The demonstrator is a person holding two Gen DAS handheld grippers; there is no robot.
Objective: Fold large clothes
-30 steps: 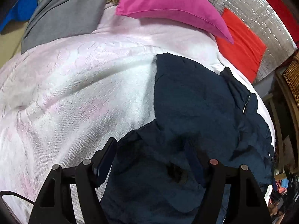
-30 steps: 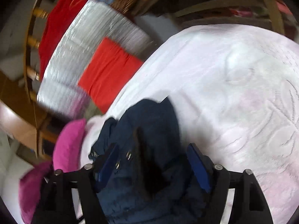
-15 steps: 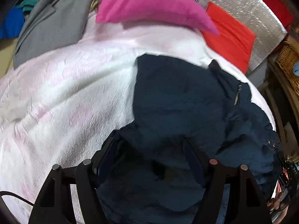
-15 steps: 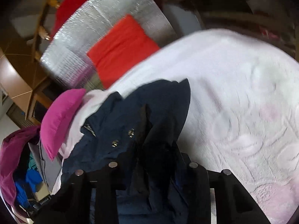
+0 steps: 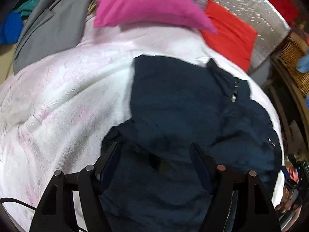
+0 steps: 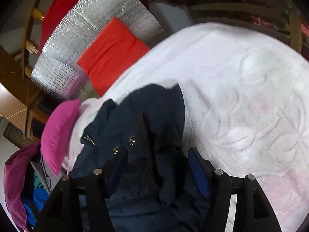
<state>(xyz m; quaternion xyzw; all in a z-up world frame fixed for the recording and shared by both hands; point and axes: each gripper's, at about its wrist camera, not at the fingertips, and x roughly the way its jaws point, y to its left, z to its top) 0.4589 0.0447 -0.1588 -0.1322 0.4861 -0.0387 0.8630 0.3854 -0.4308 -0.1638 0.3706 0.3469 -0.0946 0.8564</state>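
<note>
White bedspread point(image 5: 58, 100) under navy jacket point(image 5: 183, 100); wicker basket point(image 5: 293, 61) beyond.

A bed under a white-and-pale-pink embossed bedspread point(image 5: 63, 96), floral relief plain in the right wrist view point(image 6: 251, 100). Lying rumpled across it, a dark navy jacket point(image 5: 183, 100), zipper and snaps showing point(image 6: 146, 127). At the far edge, resting on the spread, a pink pillow point(image 5: 146, 5), seen too from the other side point(image 6: 58, 131). Beside that, a grey garment point(image 5: 52, 31) draped over the corner. Just past the pillow, a red cushion point(image 5: 229, 34), leaning on a silver quilted panel point(image 6: 87, 38).
</note>
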